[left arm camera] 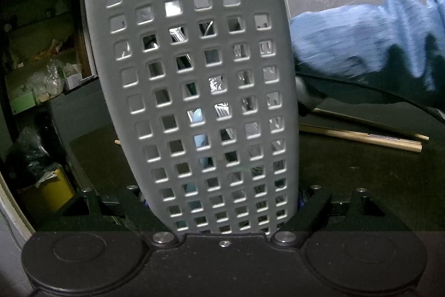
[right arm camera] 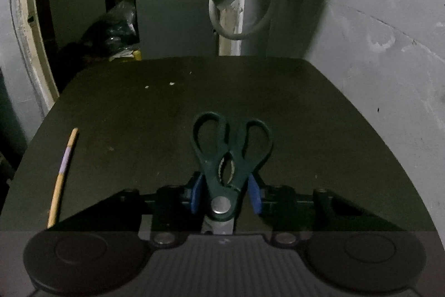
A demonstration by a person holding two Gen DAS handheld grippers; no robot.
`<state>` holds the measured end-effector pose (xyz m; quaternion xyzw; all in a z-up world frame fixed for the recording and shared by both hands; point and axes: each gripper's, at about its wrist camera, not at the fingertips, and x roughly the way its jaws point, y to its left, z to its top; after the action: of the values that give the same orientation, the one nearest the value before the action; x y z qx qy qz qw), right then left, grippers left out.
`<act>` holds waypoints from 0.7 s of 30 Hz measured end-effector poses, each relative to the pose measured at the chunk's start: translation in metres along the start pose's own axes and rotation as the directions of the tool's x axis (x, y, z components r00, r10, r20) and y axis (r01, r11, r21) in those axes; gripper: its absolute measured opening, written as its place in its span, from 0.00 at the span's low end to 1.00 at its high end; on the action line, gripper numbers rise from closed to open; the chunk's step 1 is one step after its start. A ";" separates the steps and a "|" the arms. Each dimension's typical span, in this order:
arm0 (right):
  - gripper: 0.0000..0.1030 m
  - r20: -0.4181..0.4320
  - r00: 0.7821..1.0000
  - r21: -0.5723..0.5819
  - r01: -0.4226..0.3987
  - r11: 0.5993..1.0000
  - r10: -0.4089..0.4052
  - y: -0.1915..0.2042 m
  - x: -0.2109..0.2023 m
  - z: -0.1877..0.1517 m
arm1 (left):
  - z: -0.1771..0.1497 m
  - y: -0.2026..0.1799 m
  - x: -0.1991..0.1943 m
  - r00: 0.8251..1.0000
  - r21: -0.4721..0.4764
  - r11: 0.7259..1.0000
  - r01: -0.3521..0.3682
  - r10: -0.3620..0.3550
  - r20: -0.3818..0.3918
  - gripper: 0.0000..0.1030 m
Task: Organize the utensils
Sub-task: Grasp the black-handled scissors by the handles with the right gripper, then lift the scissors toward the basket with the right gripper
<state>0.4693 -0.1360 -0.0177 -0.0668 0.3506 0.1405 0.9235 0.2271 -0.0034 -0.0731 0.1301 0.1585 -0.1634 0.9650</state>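
Two grippers are engaged. Scissors (right arm camera: 231, 157) are pinched near the pivot by the right gripper (right arm camera: 225, 192), handles forward above the table (right arm camera: 319, 107). A holder (left arm camera: 194, 91) is clamped by the left gripper (left arm camera: 222, 202); chopsticks (left arm camera: 361, 137) lie beyond.

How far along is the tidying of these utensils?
Partly done. The grey holder, gripped by the left gripper, already has items showing through its holes. The right gripper holds the green scissors. Wooden chopsticks are lying loose on the dark table.
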 end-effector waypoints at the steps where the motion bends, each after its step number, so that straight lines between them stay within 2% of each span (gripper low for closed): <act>1: 0.36 -0.009 1.000 0.002 -0.010 1.000 0.010 0.000 -0.004 -0.002 | 0.000 0.000 0.001 1.000 -0.001 1.000 0.000 0.000 -0.001 0.82; 14: 0.33 -0.096 0.983 0.022 -0.154 0.988 0.156 -0.010 -0.082 -0.062 | 0.003 0.000 0.002 1.000 -0.009 1.000 -0.001 0.001 -0.006 0.82; 21: 0.33 -0.076 0.983 -0.054 -0.172 0.984 0.168 -0.005 -0.125 -0.103 | 0.005 -0.003 0.001 1.000 -0.009 1.000 -0.012 0.012 -0.011 0.82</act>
<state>0.3169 -0.1904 -0.0105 -0.0694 0.3832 0.2267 0.8927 0.2287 -0.0079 -0.0695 0.1275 0.1635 -0.1563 0.9657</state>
